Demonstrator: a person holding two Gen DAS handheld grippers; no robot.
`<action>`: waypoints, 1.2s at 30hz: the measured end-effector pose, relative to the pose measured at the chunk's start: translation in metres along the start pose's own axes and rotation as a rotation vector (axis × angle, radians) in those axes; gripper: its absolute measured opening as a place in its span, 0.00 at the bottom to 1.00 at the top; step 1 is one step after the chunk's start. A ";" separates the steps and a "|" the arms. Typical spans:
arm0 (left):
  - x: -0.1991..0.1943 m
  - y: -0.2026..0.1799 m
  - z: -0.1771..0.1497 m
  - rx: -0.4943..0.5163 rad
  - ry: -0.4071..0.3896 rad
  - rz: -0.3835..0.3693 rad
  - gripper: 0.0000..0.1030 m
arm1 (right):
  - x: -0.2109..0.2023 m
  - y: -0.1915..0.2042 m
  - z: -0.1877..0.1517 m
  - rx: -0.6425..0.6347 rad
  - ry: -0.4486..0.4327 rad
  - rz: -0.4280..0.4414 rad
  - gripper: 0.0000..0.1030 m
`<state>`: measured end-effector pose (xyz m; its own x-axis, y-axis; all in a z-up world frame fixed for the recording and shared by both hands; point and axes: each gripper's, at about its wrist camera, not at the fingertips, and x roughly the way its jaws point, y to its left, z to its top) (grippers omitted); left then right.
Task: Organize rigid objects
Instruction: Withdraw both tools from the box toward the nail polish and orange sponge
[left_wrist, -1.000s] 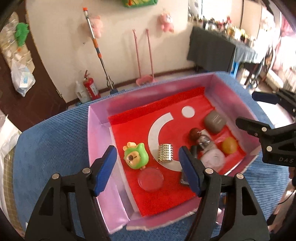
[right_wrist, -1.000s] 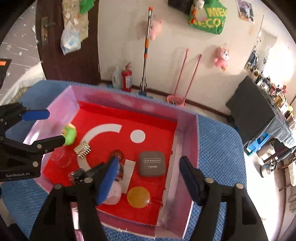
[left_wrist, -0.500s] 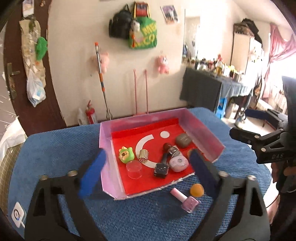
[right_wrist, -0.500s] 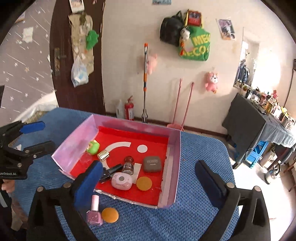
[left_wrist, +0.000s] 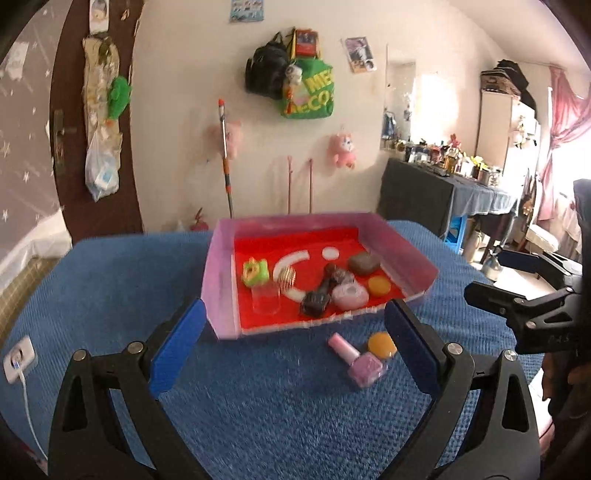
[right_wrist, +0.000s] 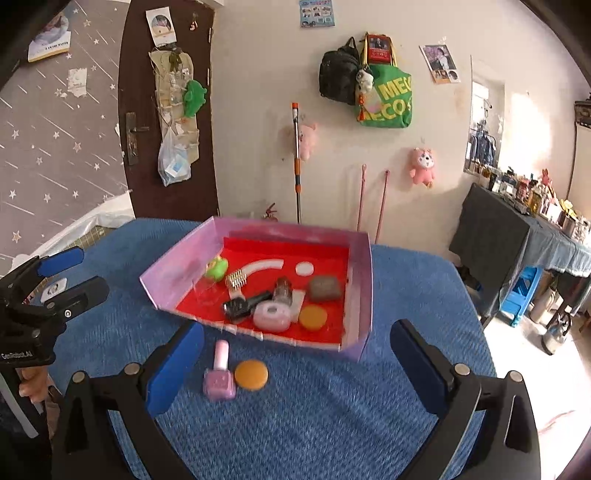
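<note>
Both claws, left gripper (left_wrist: 291, 354) and right gripper (right_wrist: 295, 365), hang spread and empty; your pink glass nail-polish bottle (right_wrist: 219, 376) and orange disc (right_wrist: 251, 374) lie outside the red-floored pink tray (right_wrist: 360, 280), likely next.

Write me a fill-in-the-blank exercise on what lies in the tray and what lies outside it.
1. The pink nail polish bottle lies on the blue cloth, ____ the tray.
2. Beside that bottle lies a round ____ disc.
3. The green toy sits ____ the tray.
4. Each hand-held gripper, left and right, holds ____.

Missing words: outside; orange; inside; nothing
</note>
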<state>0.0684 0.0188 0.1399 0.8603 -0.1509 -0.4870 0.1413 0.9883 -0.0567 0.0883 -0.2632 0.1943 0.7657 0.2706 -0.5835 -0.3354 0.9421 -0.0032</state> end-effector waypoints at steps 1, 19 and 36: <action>0.002 0.000 -0.007 -0.010 0.012 -0.002 0.96 | 0.001 0.000 -0.005 0.002 0.003 -0.001 1.00; 0.047 -0.002 -0.067 -0.068 0.203 0.002 0.96 | 0.062 -0.005 -0.077 0.083 0.145 -0.026 1.00; 0.058 0.007 -0.070 -0.079 0.263 0.006 0.96 | 0.108 0.001 -0.075 0.037 0.286 0.015 1.00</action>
<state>0.0855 0.0186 0.0505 0.7025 -0.1448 -0.6968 0.0889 0.9893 -0.1160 0.1294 -0.2474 0.0707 0.5729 0.2227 -0.7888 -0.3215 0.9463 0.0337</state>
